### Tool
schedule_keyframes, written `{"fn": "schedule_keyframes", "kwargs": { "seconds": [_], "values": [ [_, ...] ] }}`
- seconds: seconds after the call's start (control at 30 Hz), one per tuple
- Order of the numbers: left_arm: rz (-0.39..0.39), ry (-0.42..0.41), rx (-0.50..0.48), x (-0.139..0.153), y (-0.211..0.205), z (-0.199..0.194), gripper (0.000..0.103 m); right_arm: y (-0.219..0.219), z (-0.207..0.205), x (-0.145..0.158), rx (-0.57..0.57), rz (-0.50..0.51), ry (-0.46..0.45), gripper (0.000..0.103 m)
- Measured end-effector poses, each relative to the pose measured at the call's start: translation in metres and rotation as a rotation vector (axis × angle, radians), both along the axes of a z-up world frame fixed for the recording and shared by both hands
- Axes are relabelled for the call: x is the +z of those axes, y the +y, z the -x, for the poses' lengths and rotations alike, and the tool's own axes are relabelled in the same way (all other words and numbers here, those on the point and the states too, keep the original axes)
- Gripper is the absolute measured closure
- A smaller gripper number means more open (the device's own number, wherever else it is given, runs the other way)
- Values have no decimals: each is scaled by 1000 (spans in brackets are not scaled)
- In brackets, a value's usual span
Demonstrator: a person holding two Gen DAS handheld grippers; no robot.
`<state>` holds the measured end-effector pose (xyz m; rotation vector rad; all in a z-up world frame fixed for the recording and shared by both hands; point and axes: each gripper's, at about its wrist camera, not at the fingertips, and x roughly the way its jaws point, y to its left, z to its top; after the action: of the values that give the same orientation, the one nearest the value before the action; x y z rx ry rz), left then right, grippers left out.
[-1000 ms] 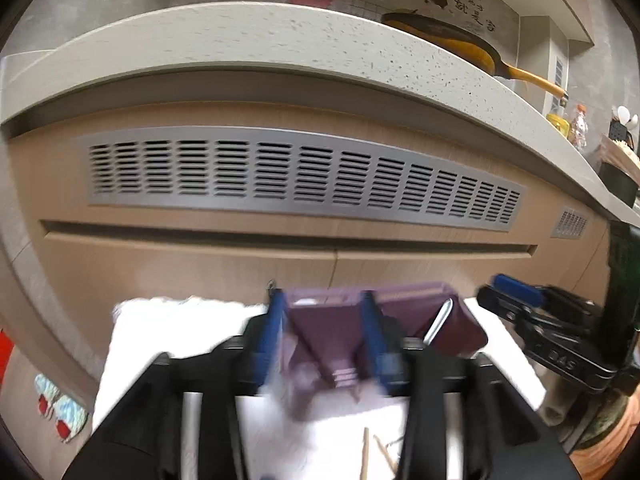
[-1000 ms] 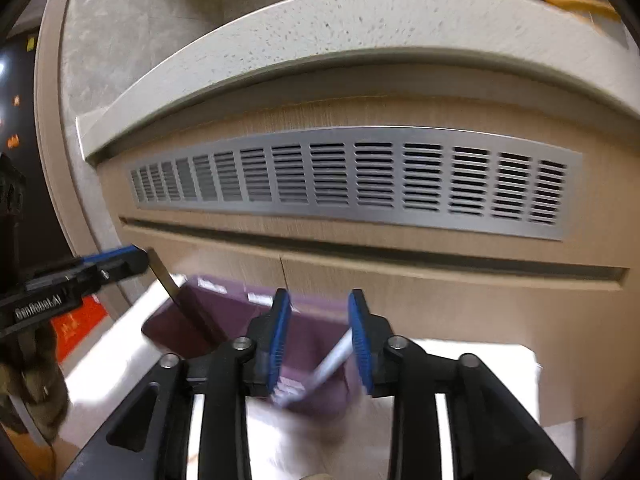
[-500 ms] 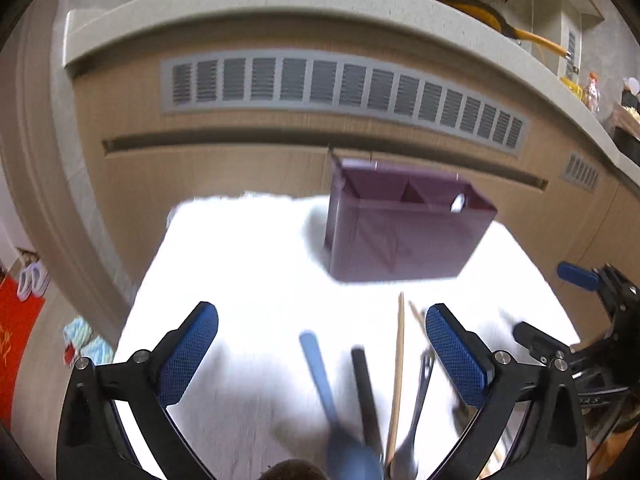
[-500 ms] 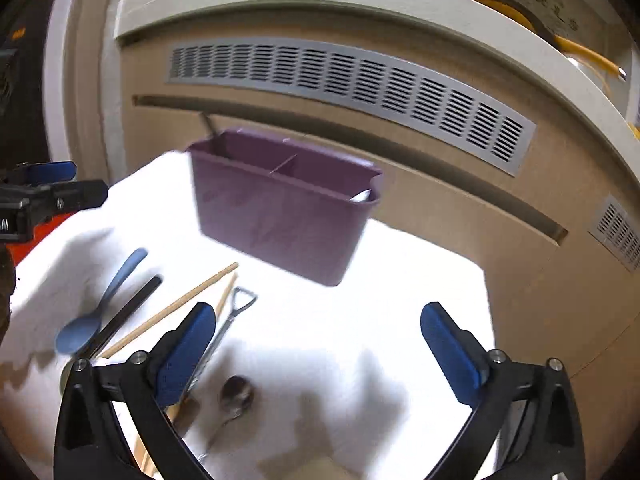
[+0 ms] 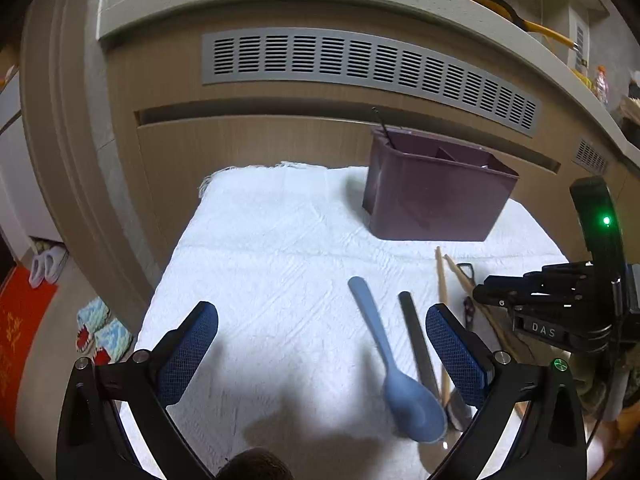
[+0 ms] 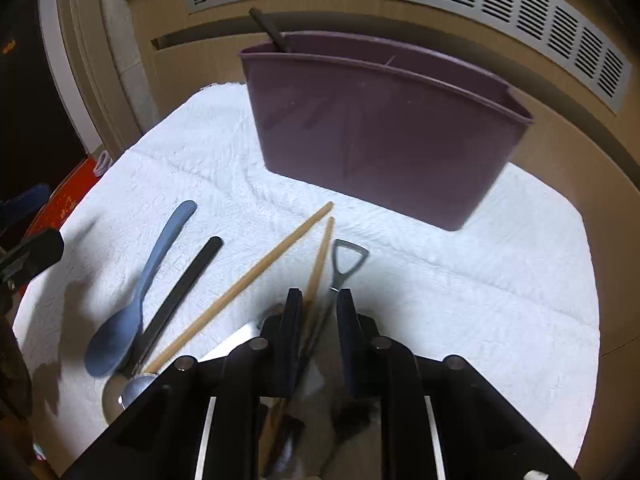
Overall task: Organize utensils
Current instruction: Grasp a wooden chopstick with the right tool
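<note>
A purple caddy (image 5: 432, 196) (image 6: 380, 136) stands on the white towel (image 5: 260, 260), with a black utensil (image 6: 272, 32) leaning in its left end. In front lie a blue spoon (image 5: 384, 352) (image 6: 140, 300), a black-handled utensil (image 5: 416, 348), two wooden chopsticks (image 6: 256, 276) and a metal spoon with a shovel-shaped handle (image 6: 348, 256). My left gripper (image 5: 322, 340) hangs wide open over the towel, the blue spoon just inside its right finger. My right gripper (image 6: 319, 304) (image 5: 484, 292) is closing around one chopstick and the metal spoon's stem; a narrow gap still shows.
A wooden cabinet front with a grey vent grille (image 5: 360, 64) rises right behind the towel. A yellow-handled pan (image 5: 540, 28) sits on the counter above. Slippers (image 5: 100, 332) and a red mat (image 5: 20, 340) lie on the floor to the left.
Both grippers pulled back from the caddy and sank toward the towel. The left one opened wide. The right one opened, then narrowed over a chopstick and the metal spoon's stem.
</note>
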<state>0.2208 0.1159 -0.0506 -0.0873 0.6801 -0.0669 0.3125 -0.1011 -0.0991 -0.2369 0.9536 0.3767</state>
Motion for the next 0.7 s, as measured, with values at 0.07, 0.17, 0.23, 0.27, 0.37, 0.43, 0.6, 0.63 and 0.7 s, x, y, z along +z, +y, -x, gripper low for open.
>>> {"fn": "schedule_keyframes", "kwargs": {
  "seconds": [0.07, 0.17, 0.23, 0.27, 0.37, 0.43, 0.6, 0.63, 0.7],
  "values": [
    [-16, -23, 22, -2, 2, 2, 0, 4, -4, -2, -15, 7, 4, 89],
    [-22, -34, 43, -3, 7, 3, 0, 8, -13, -6, -27, 9, 28, 90],
    [-3, -25, 60, -3, 12, 2, 0, 12, -14, -9, -25, 29, 28, 90],
    [15, -11, 72, -4, 16, 1, 0, 15, -13, -9, -17, 48, 19, 90],
    [56, 22, 106, -7, 26, -1, 0, 16, -12, -8, 0, 42, 35, 96],
    [47, 44, 111, -9, 26, -2, 0, 10, -7, -2, 5, 33, 23, 97],
    [81, 84, 52, -11, 14, -2, 1, -19, 14, 26, -5, -11, -52, 97],
    [82, 80, 24, -10, 8, -2, 2, -26, 18, 31, -12, -22, -62, 97],
    [97, 74, -48, -8, -5, 0, 11, -43, 26, 42, -35, -51, -78, 97]
  ]
}}
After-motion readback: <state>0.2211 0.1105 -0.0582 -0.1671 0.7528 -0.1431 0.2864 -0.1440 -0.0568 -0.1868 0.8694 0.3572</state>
